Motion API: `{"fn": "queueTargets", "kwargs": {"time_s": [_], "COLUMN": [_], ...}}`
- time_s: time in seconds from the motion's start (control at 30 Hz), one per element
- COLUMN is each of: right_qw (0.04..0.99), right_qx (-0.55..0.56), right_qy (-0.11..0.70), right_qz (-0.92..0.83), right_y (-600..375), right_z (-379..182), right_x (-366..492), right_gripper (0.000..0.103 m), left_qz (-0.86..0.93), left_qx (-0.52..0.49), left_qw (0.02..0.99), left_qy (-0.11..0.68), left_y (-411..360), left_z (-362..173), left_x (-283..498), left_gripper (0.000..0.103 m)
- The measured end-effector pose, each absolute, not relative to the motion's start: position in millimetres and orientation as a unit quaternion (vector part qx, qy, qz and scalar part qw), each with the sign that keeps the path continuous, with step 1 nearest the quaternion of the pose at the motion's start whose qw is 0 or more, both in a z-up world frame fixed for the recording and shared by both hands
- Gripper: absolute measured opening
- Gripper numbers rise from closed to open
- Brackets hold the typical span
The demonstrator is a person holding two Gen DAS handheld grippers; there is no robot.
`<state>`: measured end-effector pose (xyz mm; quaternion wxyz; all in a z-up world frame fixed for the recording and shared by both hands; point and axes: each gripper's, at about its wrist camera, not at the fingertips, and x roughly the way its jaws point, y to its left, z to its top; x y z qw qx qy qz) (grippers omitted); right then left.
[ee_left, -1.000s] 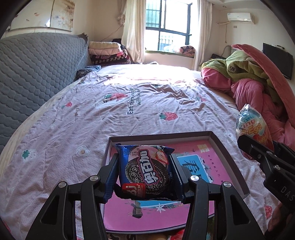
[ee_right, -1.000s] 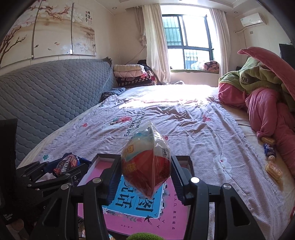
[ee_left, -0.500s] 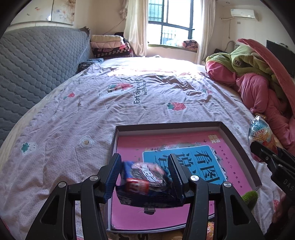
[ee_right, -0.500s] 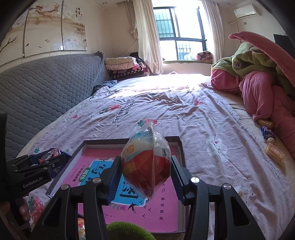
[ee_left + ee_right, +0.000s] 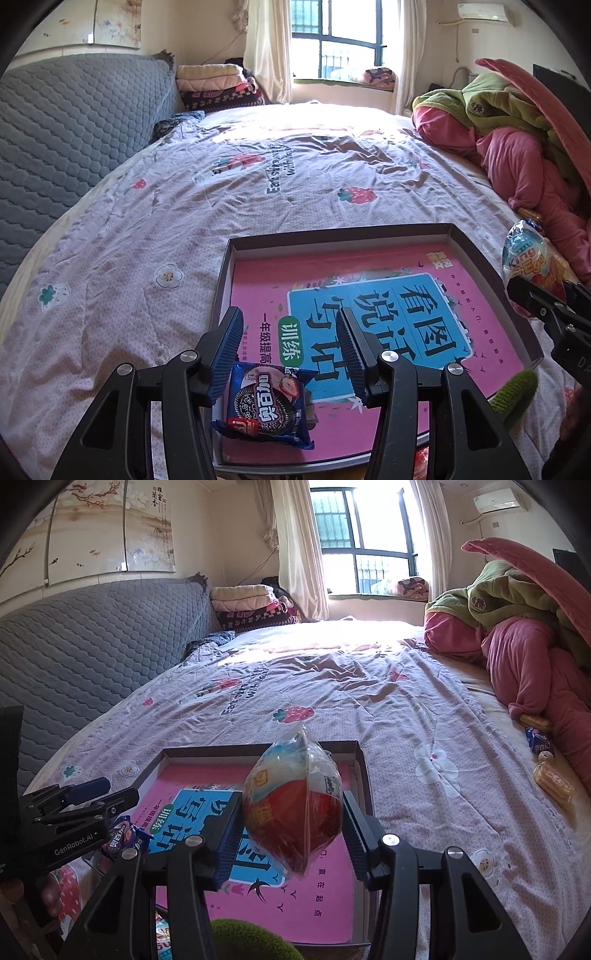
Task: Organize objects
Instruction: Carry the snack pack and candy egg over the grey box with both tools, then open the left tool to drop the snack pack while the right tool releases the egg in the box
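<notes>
Oreo cookie packet [image 5: 264, 404] lies in the shallow box [image 5: 334, 233] on the pink book; left gripper [image 5: 291, 345] fingers apart, clear of it. Right gripper [image 5: 291, 829] clamped on the wrapped egg-shaped sweet [image 5: 293, 805] above the box. Left: loose snacks [image 5: 552, 781] on the bed.

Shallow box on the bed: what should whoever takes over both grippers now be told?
Left gripper: jaws apart, holding nothing; the blue chocolate-cookie packet lies on the pink book in the shallow dark cardboard box, touching one pad only.
Right gripper: shut on the clear-wrapped red and white snack bag, above the box.
Done: cookie packet in.
To do: lower and release the bag, then fetch the loose wrapped snacks beside the pink blanket.
</notes>
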<state>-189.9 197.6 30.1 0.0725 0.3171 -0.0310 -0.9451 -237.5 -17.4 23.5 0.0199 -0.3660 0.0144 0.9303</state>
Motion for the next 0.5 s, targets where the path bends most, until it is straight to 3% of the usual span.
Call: {"fn": "queueTargets", "kwargs": {"time_s": [0.5], "right_qw": [0.058], "right_qx": [0.409], "right_qy": [-0.015], "right_qz": [-0.911], "right_y": [196.6], "right_z": [-4.9], "right_x": [-211.1], "right_gripper": [0.051], "left_qz": [0.912], "left_qx": [-0.408], "left_qw": [0.015], "left_qy": [0.023], "left_y": [-19.2], "left_z": [4.5], "left_x": [-245.1], "left_gripper": [0.054]}}
